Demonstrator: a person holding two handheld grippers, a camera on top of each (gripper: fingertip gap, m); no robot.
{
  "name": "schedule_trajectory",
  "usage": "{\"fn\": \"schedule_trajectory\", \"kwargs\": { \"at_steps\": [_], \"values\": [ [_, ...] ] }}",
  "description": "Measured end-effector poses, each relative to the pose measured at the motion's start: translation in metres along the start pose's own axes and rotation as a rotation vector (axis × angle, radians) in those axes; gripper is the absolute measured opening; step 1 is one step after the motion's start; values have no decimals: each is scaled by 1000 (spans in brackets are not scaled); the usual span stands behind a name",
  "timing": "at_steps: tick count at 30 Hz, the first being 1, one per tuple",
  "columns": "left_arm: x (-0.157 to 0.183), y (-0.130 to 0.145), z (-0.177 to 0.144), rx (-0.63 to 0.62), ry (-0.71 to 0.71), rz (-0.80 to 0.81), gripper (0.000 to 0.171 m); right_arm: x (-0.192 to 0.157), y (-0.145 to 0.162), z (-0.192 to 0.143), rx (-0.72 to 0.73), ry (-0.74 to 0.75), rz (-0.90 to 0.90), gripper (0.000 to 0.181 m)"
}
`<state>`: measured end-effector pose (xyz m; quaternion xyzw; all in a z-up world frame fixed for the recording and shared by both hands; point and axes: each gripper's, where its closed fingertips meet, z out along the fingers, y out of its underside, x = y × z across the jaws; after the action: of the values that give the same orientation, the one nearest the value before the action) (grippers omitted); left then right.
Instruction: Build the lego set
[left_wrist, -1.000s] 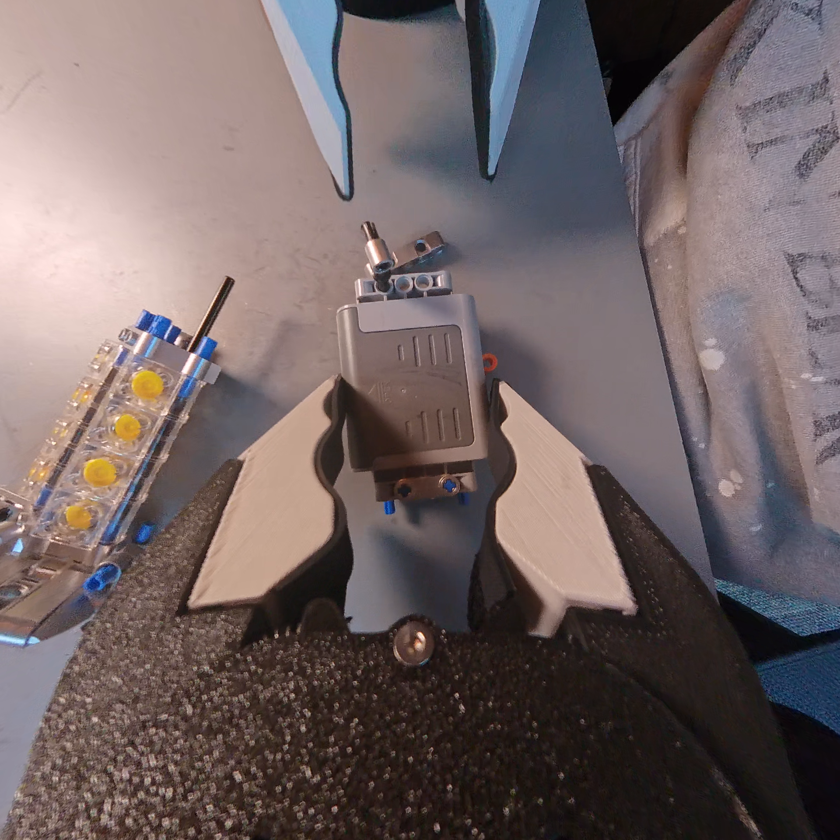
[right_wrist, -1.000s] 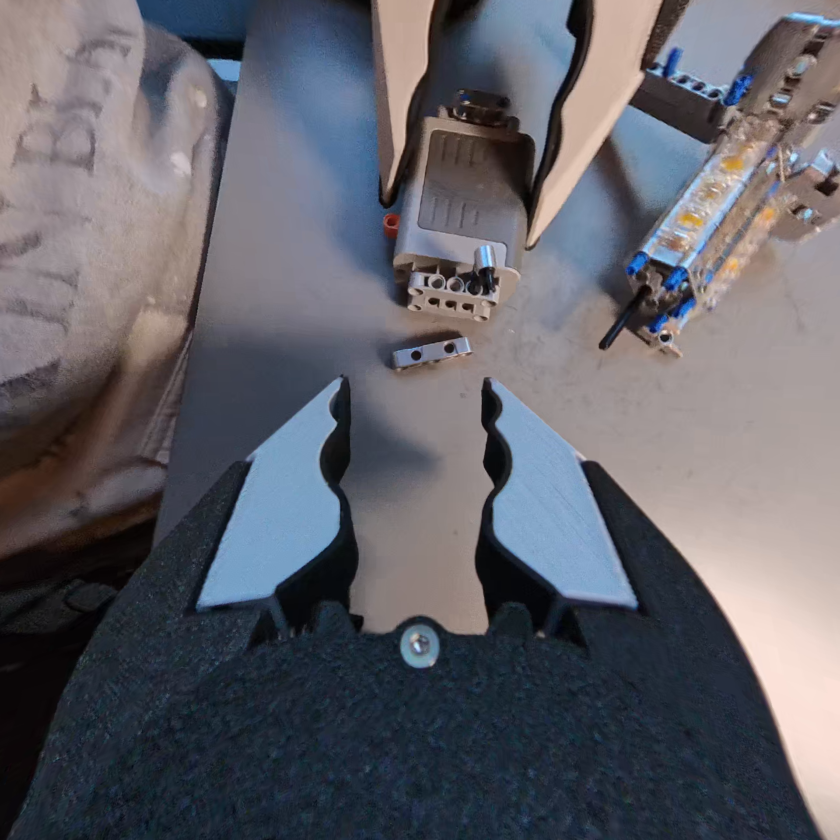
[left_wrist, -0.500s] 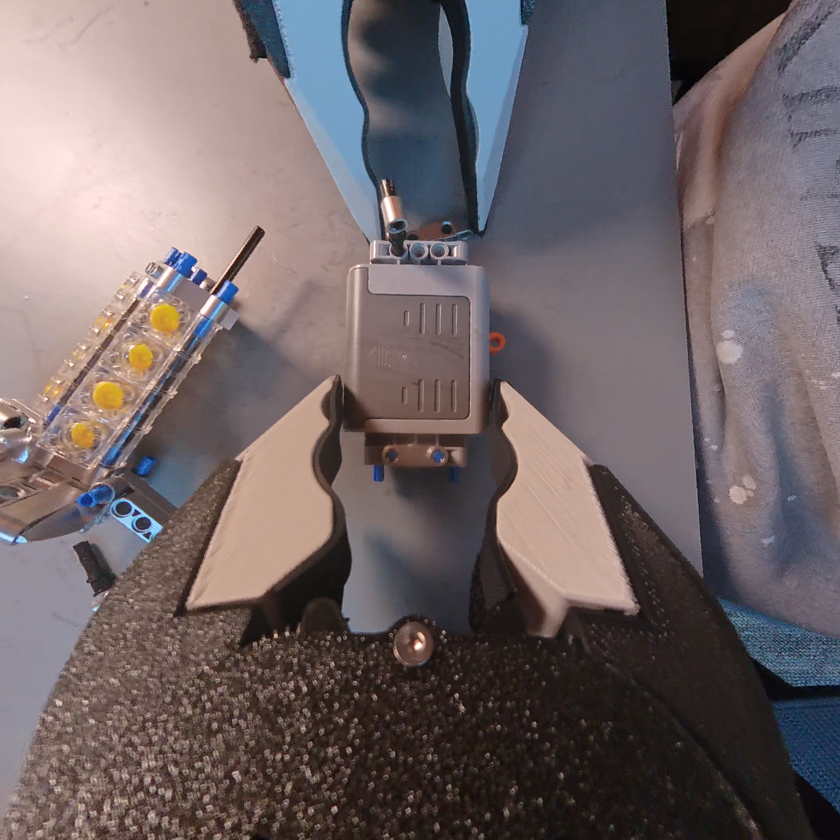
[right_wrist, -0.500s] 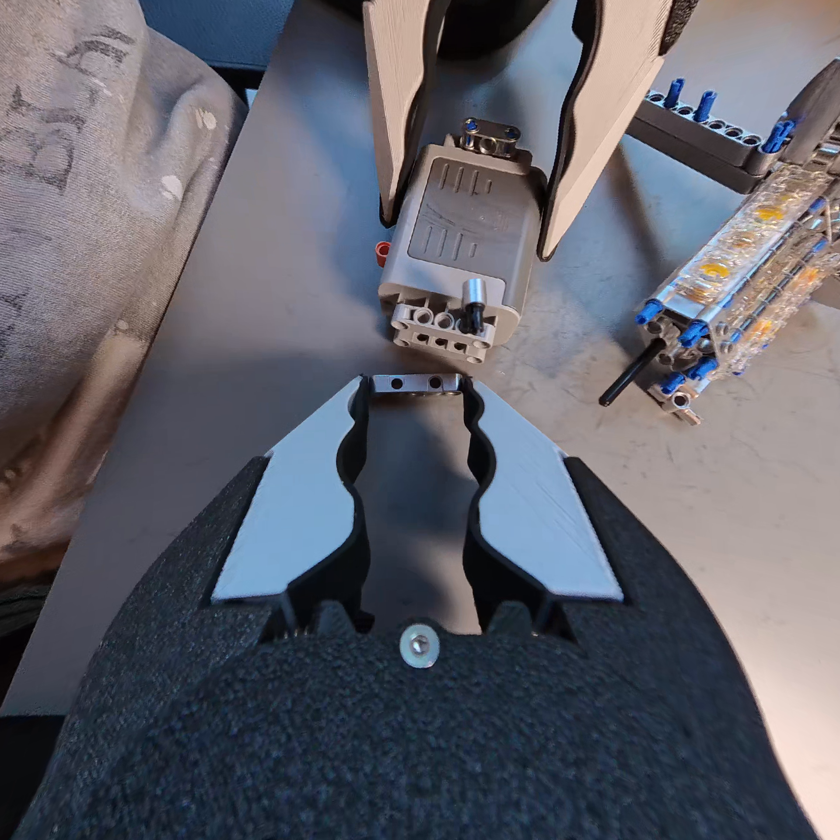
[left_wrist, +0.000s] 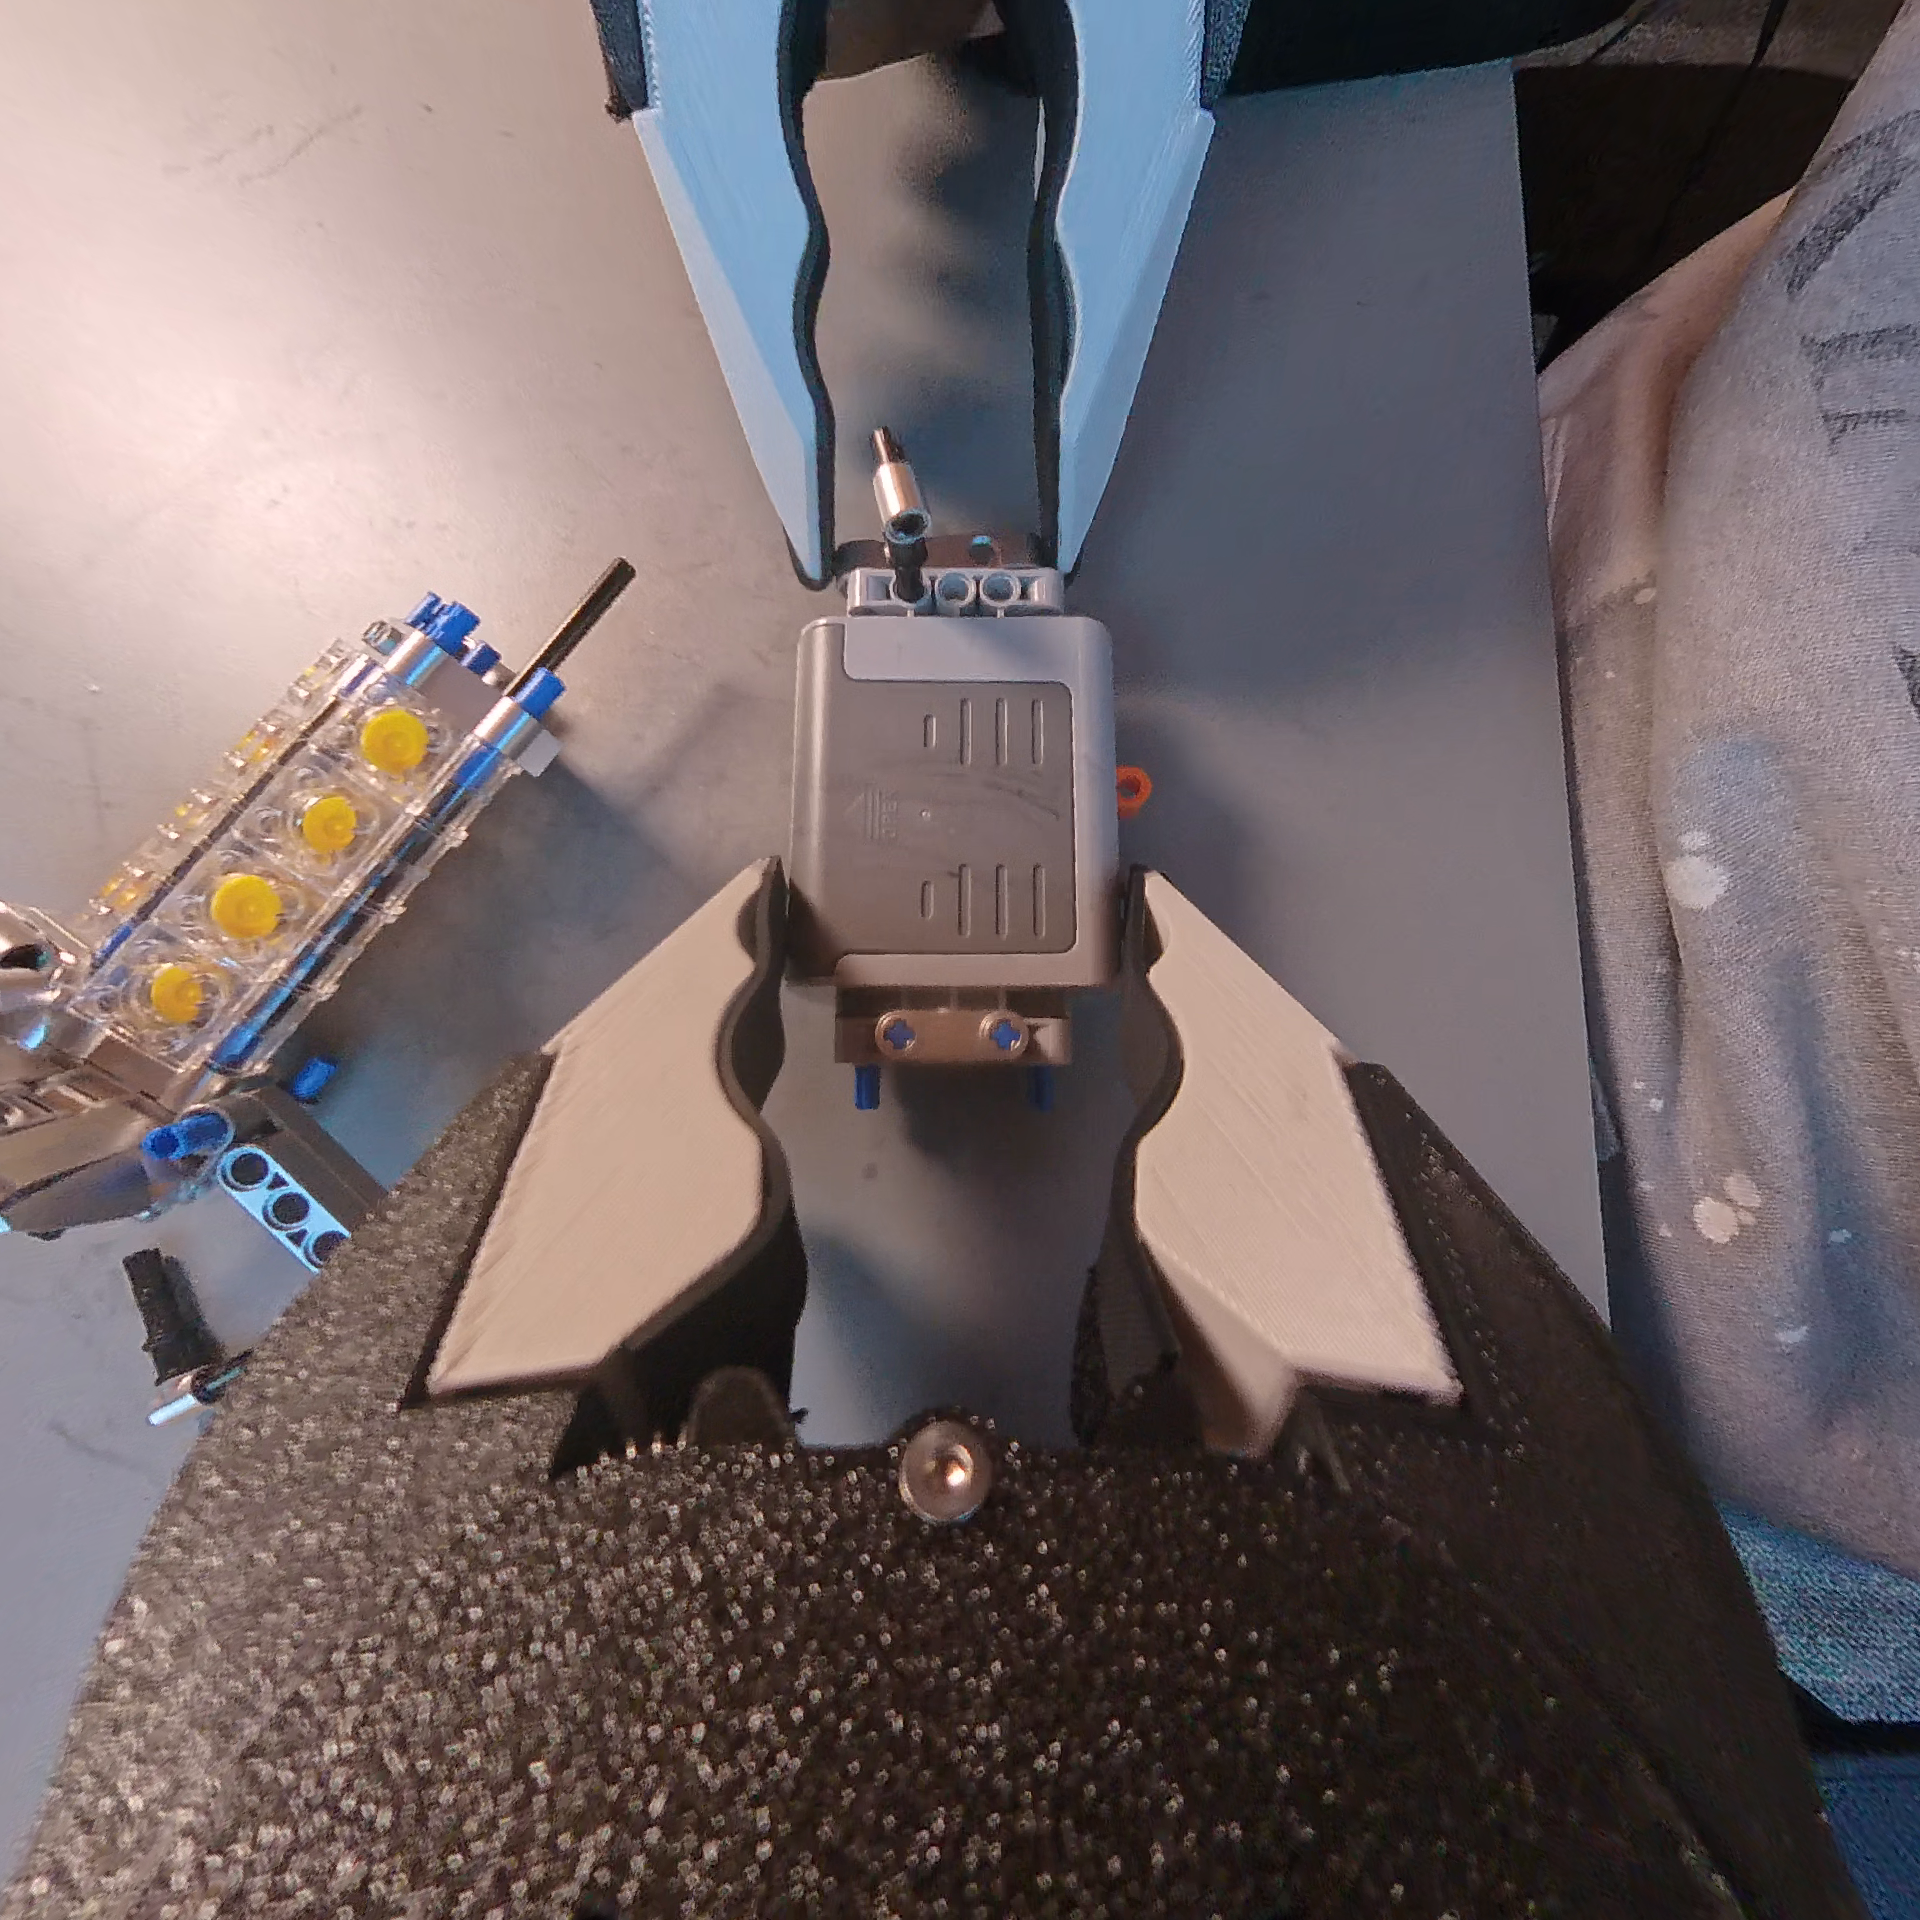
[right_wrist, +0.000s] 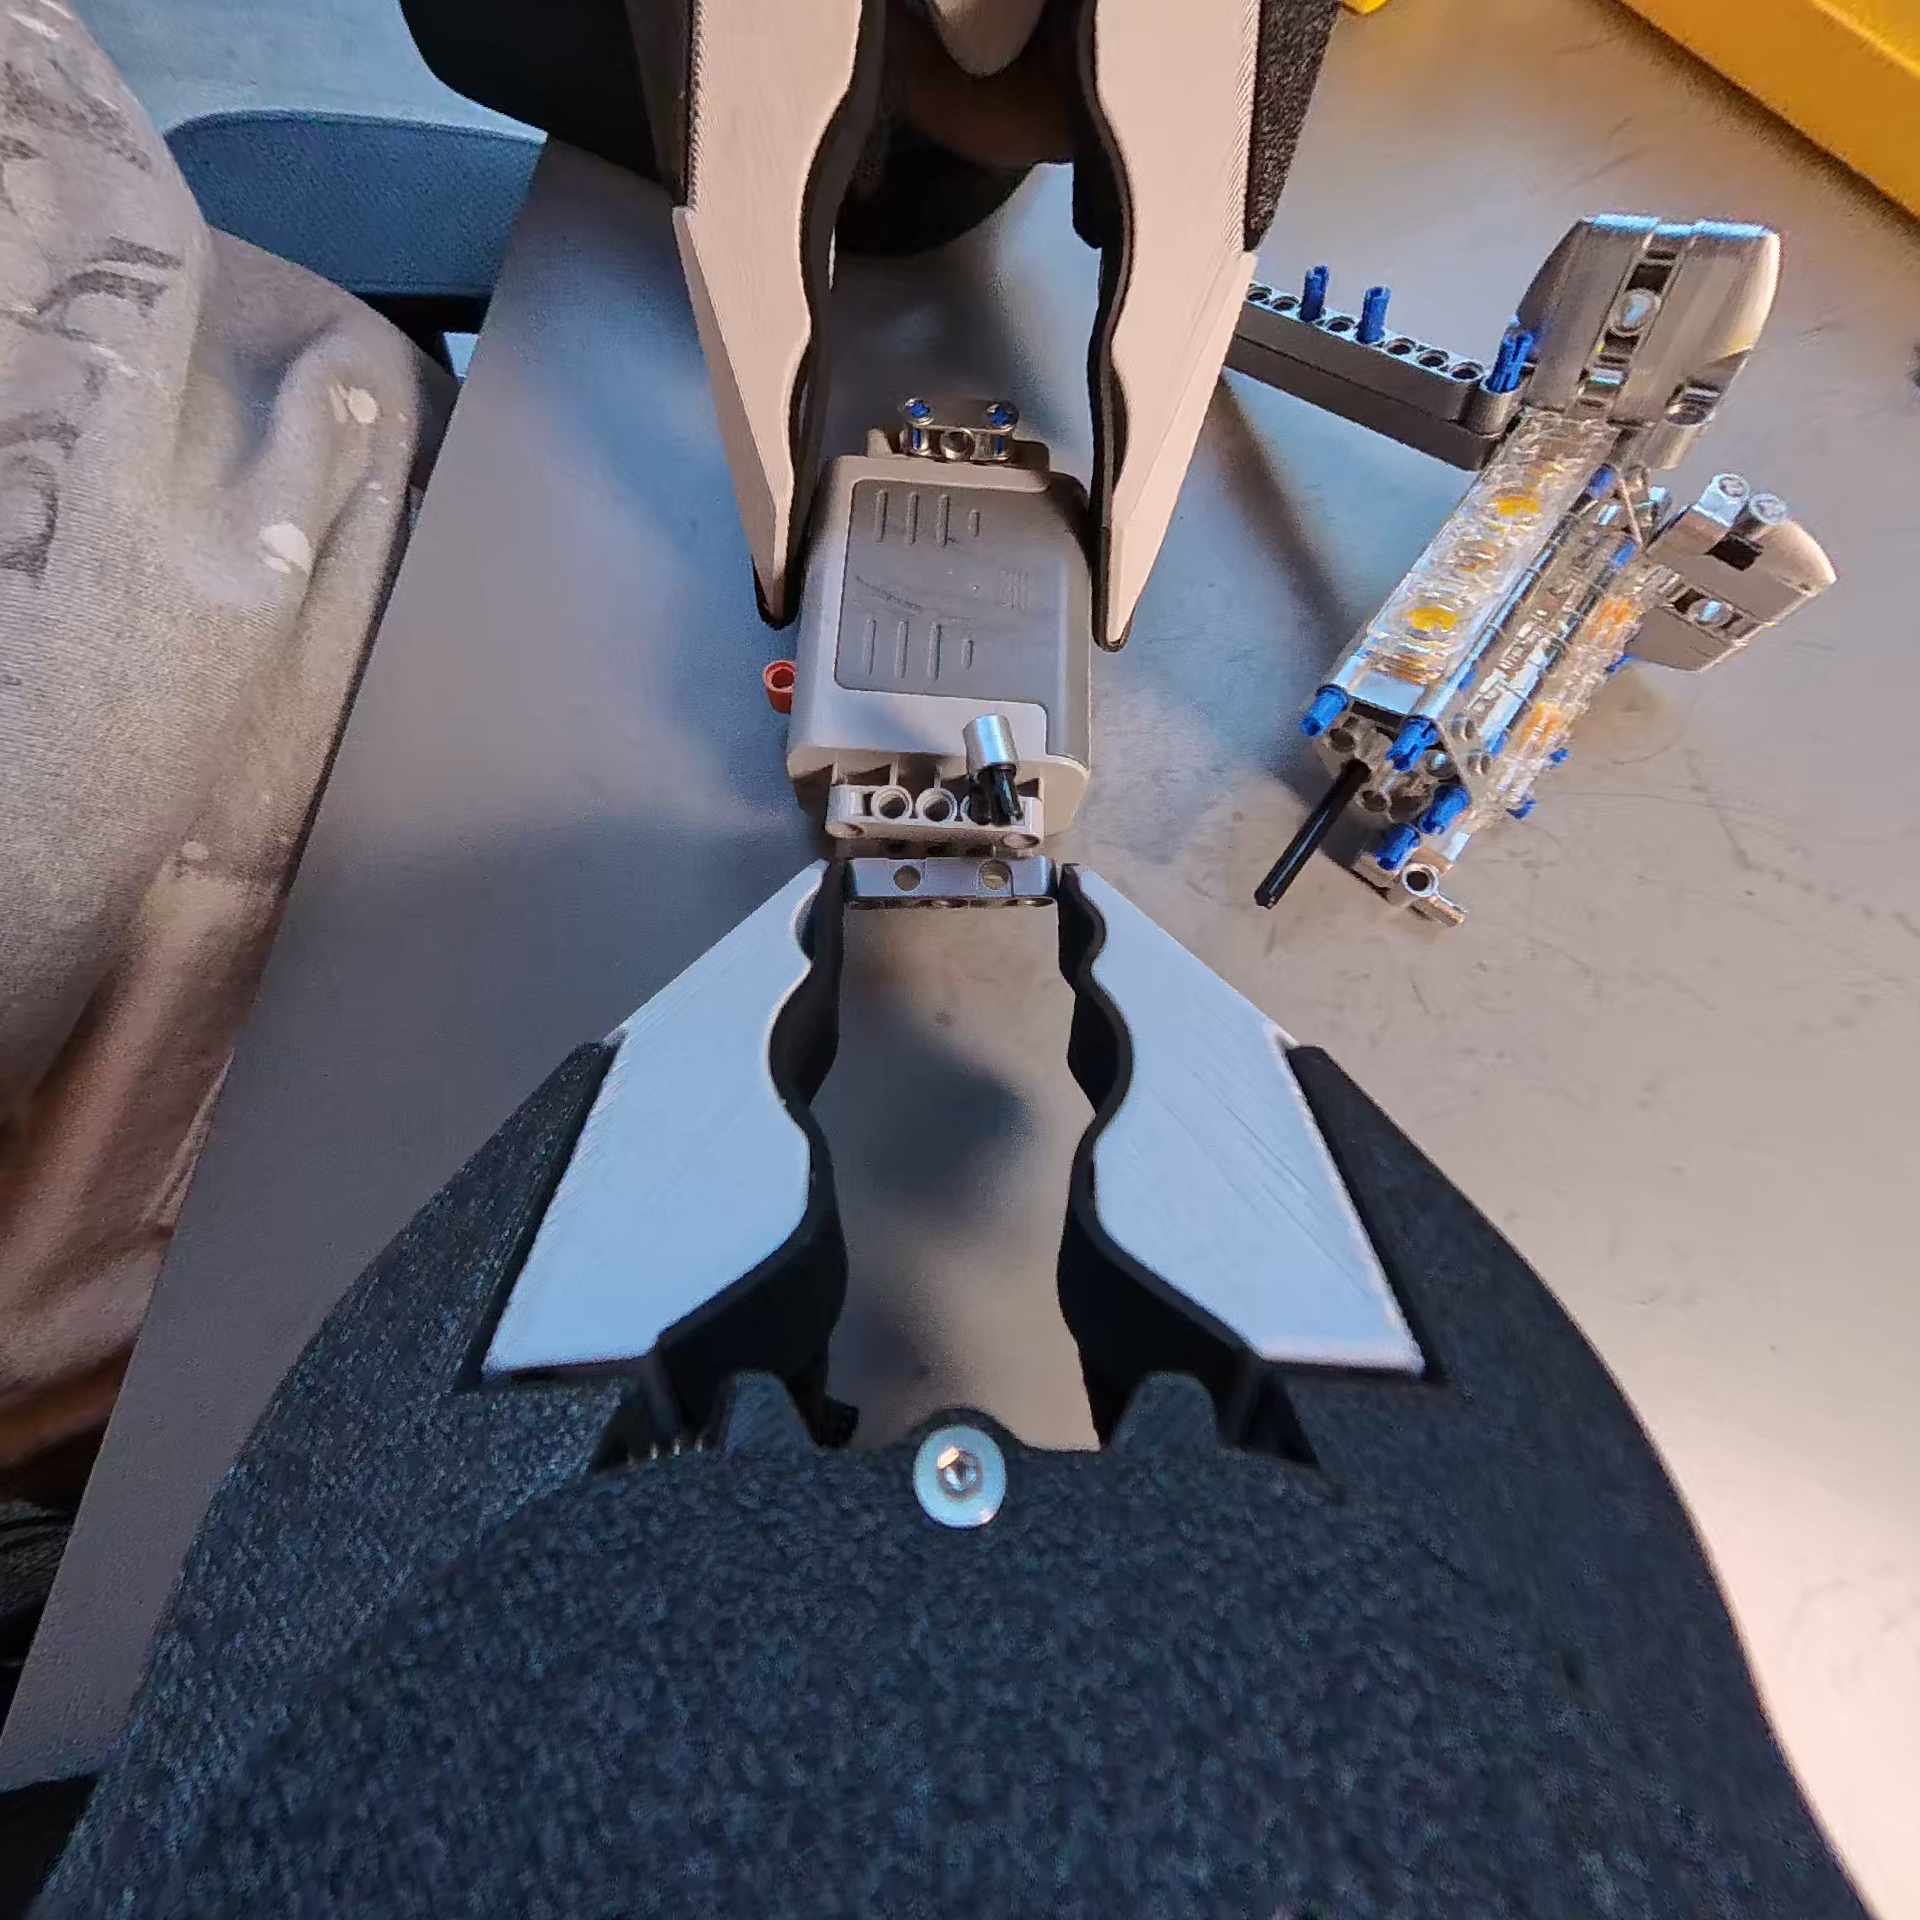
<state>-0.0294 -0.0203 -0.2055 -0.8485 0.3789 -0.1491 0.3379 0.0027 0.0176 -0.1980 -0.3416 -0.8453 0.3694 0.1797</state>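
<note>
A grey box-shaped brick unit (left_wrist: 951, 821) with a darker lid lies on the grey table. My left gripper (left_wrist: 951, 920) is shut on its near end; it also shows in the right wrist view (right_wrist: 940, 613). A short metal sleeve on a black pin (left_wrist: 896, 497) sticks up from the unit's far beam. My right gripper (right_wrist: 945, 894) is shut on a small grey three-hole beam (right_wrist: 951, 883) and holds it right against the unit's holed end beam (right_wrist: 935, 810). In the left wrist view the right gripper's fingers (left_wrist: 748, 312) reach in from the top.
A clear brick assembly with yellow studs, blue pins and a black axle (left_wrist: 281, 883) lies left of the unit; it shows at the right in the right wrist view (right_wrist: 1527, 623). A small orange bush (left_wrist: 1135, 781) lies beside the unit. A person's grey clothing (left_wrist: 1766, 831) borders the table edge. A yellow edge (right_wrist: 1787, 94) is at the far right. About 7 cm separates my left fingertips from the black axle (left_wrist: 281, 883). It is also in sight in the right wrist view (right_wrist: 1488, 527).
My right gripper closed on the small grey beam and carried it forward to the unit's end. My left gripper kept its hold on the unit.
</note>
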Motion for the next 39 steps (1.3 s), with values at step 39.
{"fn": "schedule_trajectory", "kwargs": {
  "at_steps": [39],
  "values": [
    [-5,-9,7,16,-118,81,64,-1,-8,1,-153,-63,33,41]
  ]
}}
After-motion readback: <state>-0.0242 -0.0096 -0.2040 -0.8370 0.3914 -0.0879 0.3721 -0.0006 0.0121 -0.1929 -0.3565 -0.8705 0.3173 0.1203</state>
